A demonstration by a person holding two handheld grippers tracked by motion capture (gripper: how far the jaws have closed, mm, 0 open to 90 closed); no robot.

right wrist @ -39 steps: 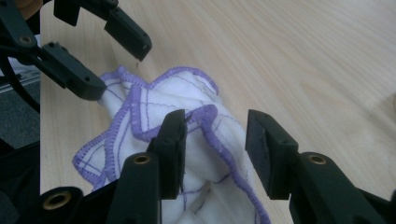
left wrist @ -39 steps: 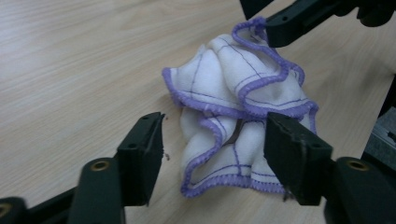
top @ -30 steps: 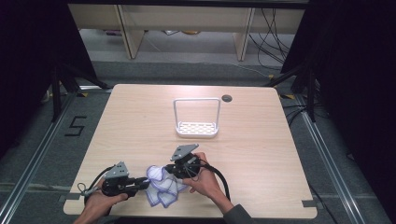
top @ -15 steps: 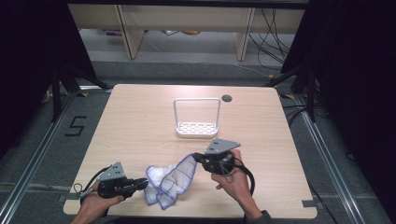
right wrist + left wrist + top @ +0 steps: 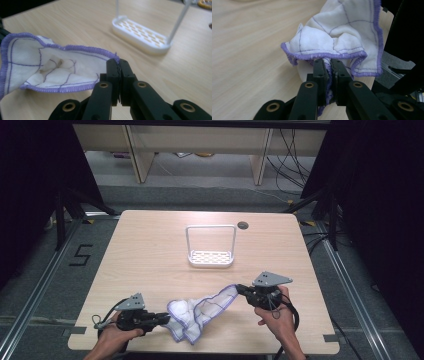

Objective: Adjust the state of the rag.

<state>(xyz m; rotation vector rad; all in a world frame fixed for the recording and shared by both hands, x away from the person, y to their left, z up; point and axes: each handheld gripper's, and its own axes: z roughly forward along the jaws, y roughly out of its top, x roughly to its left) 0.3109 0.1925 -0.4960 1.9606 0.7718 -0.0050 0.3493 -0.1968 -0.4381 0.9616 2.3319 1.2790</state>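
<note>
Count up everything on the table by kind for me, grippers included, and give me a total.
Cloths, white with purple edging: 1, the cloth
White racks with a wire handle: 1, the rack
Handheld grippers: 2, the left gripper and the right gripper, each clamped on the cloth
Total: 4

We see pale wooden table [image 5: 150, 255], round dark hole [image 5: 243, 225] near far edge. White rack [image 5: 210, 256] stands mid-table. White purple-edged cloth [image 5: 192, 312] partly rests near front edge.
</note>
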